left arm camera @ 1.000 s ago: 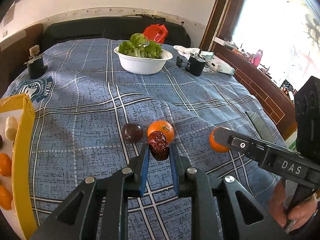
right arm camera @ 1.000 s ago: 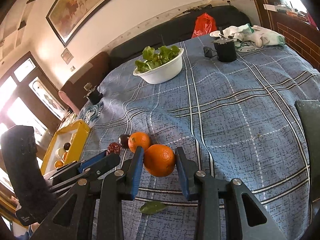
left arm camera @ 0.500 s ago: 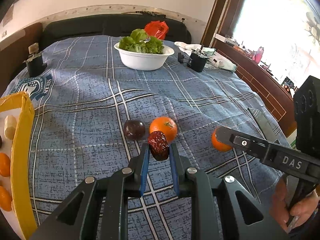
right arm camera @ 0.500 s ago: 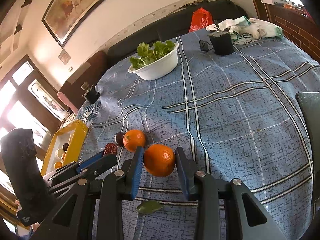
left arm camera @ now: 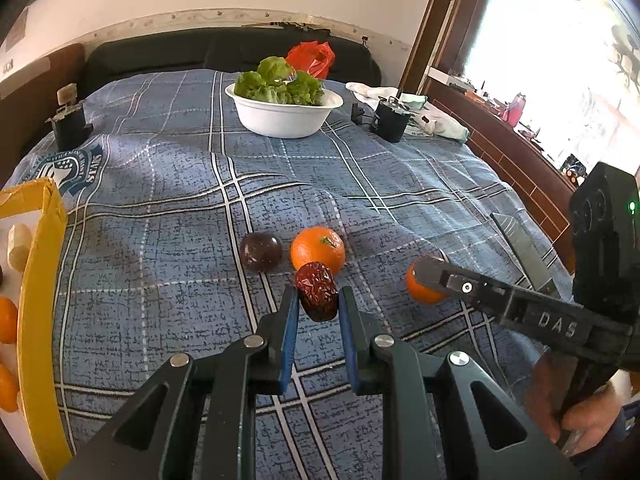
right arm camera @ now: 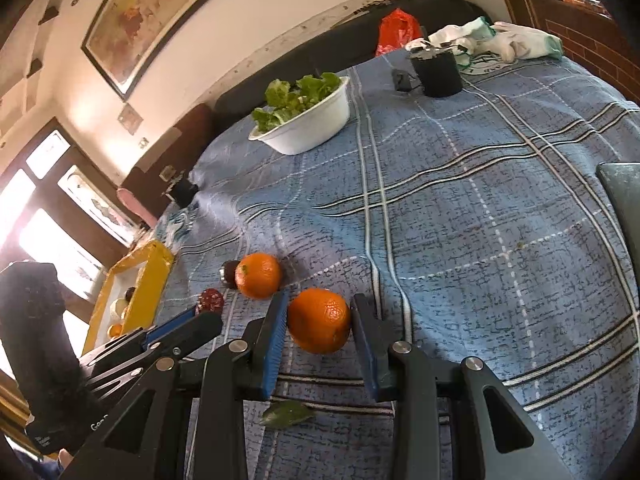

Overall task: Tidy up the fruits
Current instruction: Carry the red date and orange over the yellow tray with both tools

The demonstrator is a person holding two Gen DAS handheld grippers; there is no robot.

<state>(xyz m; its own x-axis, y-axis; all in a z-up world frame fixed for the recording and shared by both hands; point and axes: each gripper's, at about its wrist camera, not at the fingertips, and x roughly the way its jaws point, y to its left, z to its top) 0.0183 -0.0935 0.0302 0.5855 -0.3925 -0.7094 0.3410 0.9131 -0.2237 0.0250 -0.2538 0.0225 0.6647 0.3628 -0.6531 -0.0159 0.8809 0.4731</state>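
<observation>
Left wrist view has the left gripper (left arm camera: 318,300) clamped on a wrinkly red date (left arm camera: 316,291) above the blue plaid cloth (left arm camera: 160,240), while the right gripper (right arm camera: 320,320), lettered "DAS", pinches an orange (right arm camera: 319,320).

A wrinkled red date (left arm camera: 317,297) sits pinched between the left jaws, and an orange (right arm camera: 319,320) between the right jaws. On the blue plaid cloth just beyond, a second orange (left arm camera: 317,249) (green stem nub up) lies beside a dark plum (left arm camera: 261,251). More fruit fills the yellow tray (left arm camera: 37,280) at left.
</observation>
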